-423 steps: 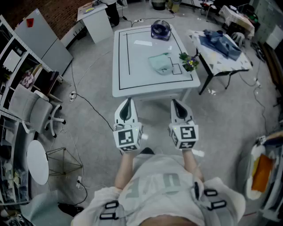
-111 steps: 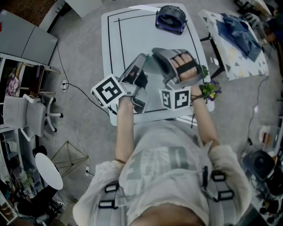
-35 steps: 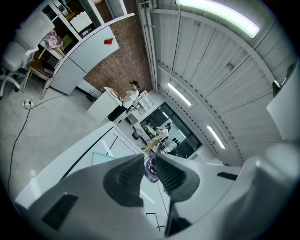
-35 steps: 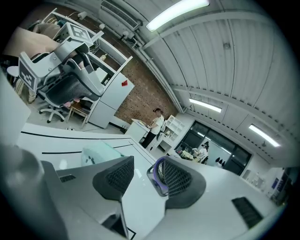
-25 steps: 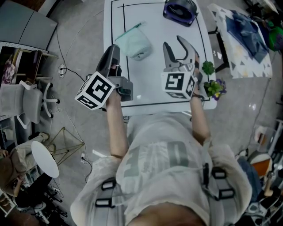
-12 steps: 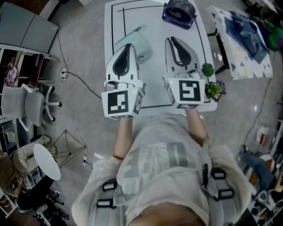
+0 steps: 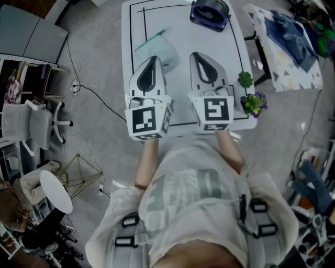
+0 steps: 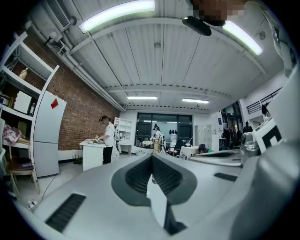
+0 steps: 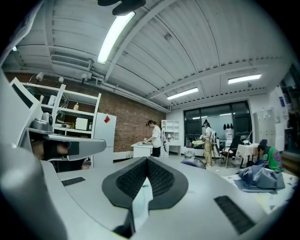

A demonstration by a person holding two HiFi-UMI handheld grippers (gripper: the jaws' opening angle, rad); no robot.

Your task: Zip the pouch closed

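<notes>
The mint-green pouch (image 7: 156, 48) lies flat on the white table (image 7: 183, 31), near its left side, with its near edge hidden behind my left gripper. My left gripper (image 7: 154, 59) hovers level just in front of the pouch, its jaws shut with nothing between them; the left gripper view shows the pads (image 8: 151, 157) meeting. My right gripper (image 7: 198, 54) is held level beside it over the table's middle, also shut and empty, and its pads (image 9: 146, 160) are together. Neither gripper touches the pouch.
A dark purple fan (image 7: 210, 11) stands at the table's far edge. A small potted plant (image 7: 251, 102) sits at the near right corner. A side table with blue cloth (image 7: 285, 31) stands to the right, and chairs (image 7: 31, 125) are on the left floor.
Both grippers rolled upright and came side by side. The right jaws, wide open a second ago, have closed, as have the left. The pouch stayed on the table.
</notes>
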